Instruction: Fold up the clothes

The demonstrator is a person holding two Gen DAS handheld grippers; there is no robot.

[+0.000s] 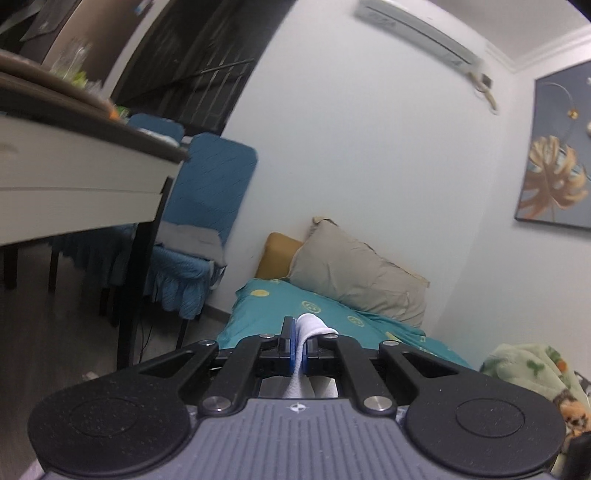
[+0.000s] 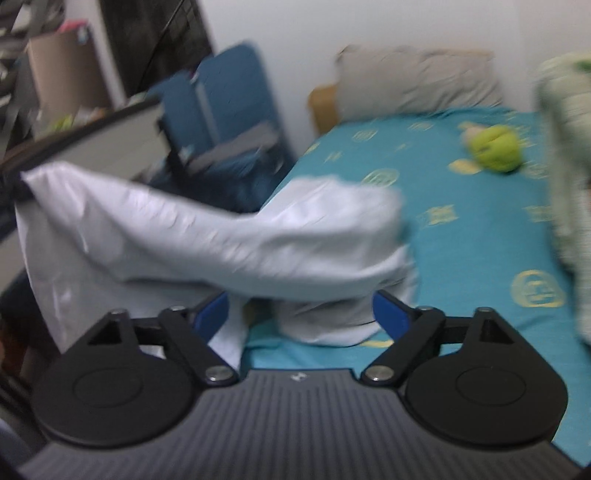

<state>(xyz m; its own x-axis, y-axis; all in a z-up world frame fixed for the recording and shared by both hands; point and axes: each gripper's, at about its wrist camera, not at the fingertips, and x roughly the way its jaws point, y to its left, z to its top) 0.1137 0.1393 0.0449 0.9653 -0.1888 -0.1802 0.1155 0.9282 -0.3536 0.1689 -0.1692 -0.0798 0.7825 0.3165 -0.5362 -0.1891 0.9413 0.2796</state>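
1. Bedroom w/ pale wall (image 1: 351, 147); AC unit (image 1: 417, 33) high up, framed leaf print (image 1: 557, 147) at rt.
2. Bed (image 2: 480, 236) under teal sheet w/ yellow round motifs; beige pillow (image 1: 354, 273) at head against wall, mustard cushion (image 1: 277, 254) just behind it.
3. Green patterned blanket (image 1: 532, 373) bunched along bed's rt side; green plush toy (image 2: 495, 147) on sheet near it.
4. Blue-covered chairs (image 1: 210, 199) beside bed, tucked by a white-edged surface (image 1: 74, 177) w/ dark top; clutter on top, too blurred to ID.
5. Left gripper (image 1: 300, 347): jaws narrow, pinching a fold of white garment (image 1: 312, 326) between blue pads (image 1: 291, 343); cloth bulges out past tips and trails back under gripper body.
6. Left wrist view tilted up toward wall; gripper raised above bed's foot end.
7. Right gripper (image 2: 299, 314): jaws wide, blue pads (image 2: 388, 314) well apart; nothing clamped between them.
8. Same white garment (image 2: 221, 236) in rt wrist view: stretched in air from upper-left corner across to bed's near edge, lower part heaped on teal sheet betw. and just beyond rt jaws.
9. Garment drapes over left pad of rt gripper; touching or only in front — can't tell, heavy motion blur.
10. Garment type unclear from either view.
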